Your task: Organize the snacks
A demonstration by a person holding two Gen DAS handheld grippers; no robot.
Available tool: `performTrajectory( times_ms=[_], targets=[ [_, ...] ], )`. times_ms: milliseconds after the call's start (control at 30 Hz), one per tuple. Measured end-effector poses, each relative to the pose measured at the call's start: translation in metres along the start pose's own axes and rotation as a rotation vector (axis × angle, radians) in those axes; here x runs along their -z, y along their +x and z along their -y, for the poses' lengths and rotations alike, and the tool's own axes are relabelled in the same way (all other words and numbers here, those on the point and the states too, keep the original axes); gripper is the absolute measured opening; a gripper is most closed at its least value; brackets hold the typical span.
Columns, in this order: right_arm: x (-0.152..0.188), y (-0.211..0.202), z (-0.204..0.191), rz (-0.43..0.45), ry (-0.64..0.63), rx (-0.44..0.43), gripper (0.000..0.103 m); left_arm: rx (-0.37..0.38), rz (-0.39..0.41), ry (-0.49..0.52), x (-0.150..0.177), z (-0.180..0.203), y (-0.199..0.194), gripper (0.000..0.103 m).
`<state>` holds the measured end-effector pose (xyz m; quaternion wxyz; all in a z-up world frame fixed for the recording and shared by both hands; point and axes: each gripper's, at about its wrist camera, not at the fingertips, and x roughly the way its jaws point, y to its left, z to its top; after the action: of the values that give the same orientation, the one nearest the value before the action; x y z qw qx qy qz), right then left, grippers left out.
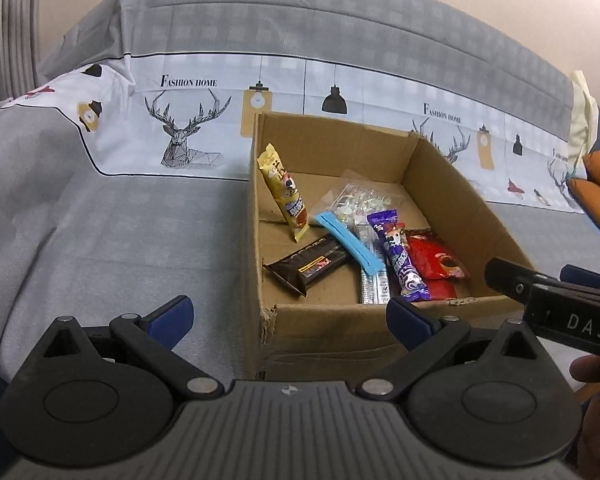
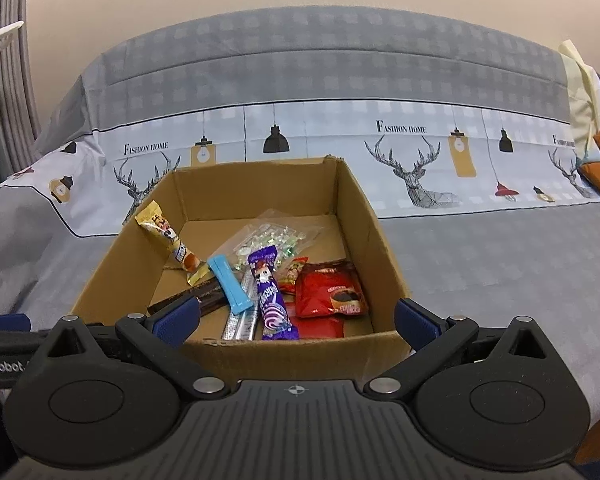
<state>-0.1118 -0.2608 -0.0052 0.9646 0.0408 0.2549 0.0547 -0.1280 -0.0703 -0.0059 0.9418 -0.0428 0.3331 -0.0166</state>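
Big grey bed sheet with deer pictures under everything. On top, open brown cardboard box full of snacks: red packet, purple wrapper, blue stick, dark brown bar, yellow bar. Left gripper and right gripper near box front, jaws wide, holding nothing.

Left gripper points forward and down, jaws spread wide, blue pads at 9 and 3 o'clock of its own view, nothing between them. Right gripper same attitude, jaws wide apart, nothing gripped; in the left wrist view its black body enters from 3 o'clock. A hand shows dimly at 4 o'clock in that view.
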Motion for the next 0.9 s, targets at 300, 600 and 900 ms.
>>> performTrajectory(
  times_ms=[300,600,900],
  targets=[
    [-0.0003,0.0027,-0.0030,0.002,-0.012,-0.006,0.103,-0.009,-0.019,0.002,0.0009,0.0002,0.0041,0.103],
    [0.0000,0.0026,-0.0024,0.001,-0.012,-0.007,0.103,-0.004,-0.030,0.010,0.0018,0.0041,0.0049,0.103],
    [-0.0002,0.0019,-0.0027,0.002,-0.019,-0.010,0.103,-0.001,-0.035,0.013,0.0031,0.0061,0.0059,0.103]
  ],
)
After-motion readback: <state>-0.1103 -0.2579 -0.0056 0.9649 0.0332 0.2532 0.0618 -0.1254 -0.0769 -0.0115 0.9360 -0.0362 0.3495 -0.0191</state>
